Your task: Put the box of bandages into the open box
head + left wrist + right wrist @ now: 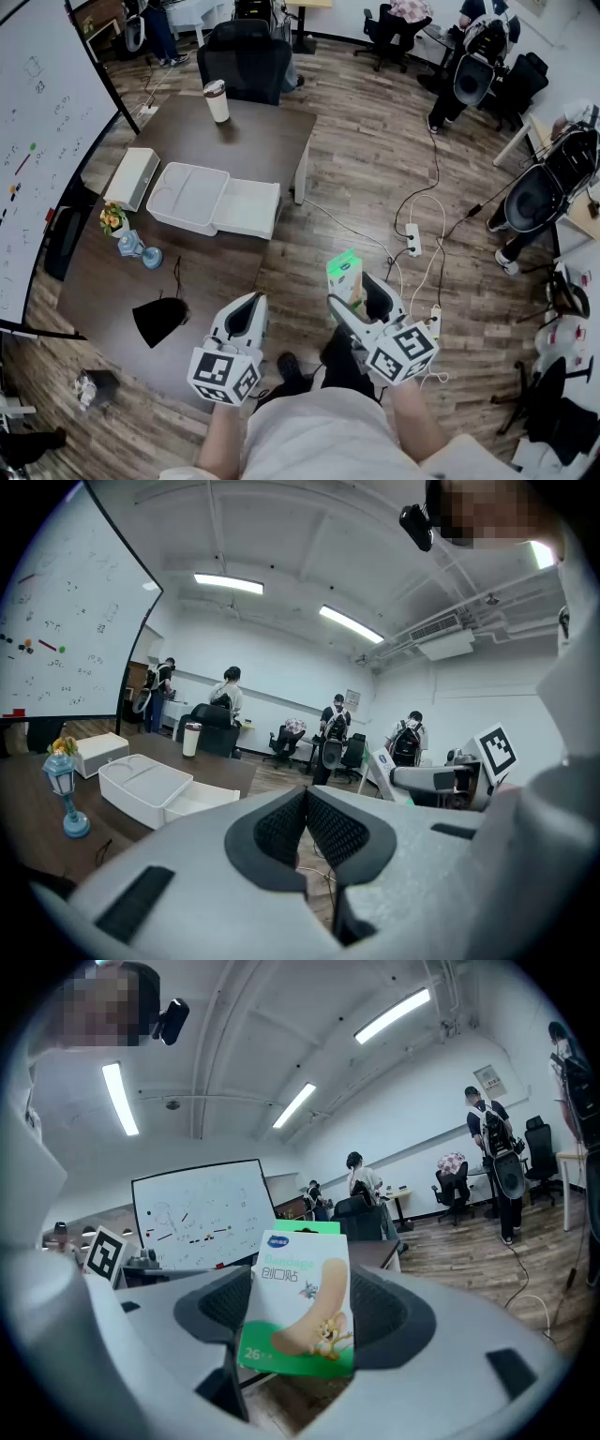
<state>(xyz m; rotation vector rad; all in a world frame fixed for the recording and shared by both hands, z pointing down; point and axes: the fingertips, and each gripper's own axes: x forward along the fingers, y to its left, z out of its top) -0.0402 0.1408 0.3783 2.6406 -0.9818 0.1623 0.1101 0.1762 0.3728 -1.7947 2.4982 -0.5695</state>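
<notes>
The box of bandages (345,276) is green and white with a cartoon plaster on its front (300,1302). My right gripper (353,292) holds it upright in the air, over the wooden floor to the right of the table, with a jaw pad against each side. The open box (187,195) is a white container with its lid folded out to the right; it sits on the dark table, far ahead and to the left, and the left gripper view catches it too (141,785). My left gripper (247,315) hovers over the table's near edge, shut and empty (306,803).
On the brown table (206,272) stand a lidded cup (217,100), a closed white box (131,178), a small blue lamp figurine (141,251) and a black pouch (157,321). An office chair (244,58) stands behind the table. Cables and a power strip (412,246) lie on the floor at right.
</notes>
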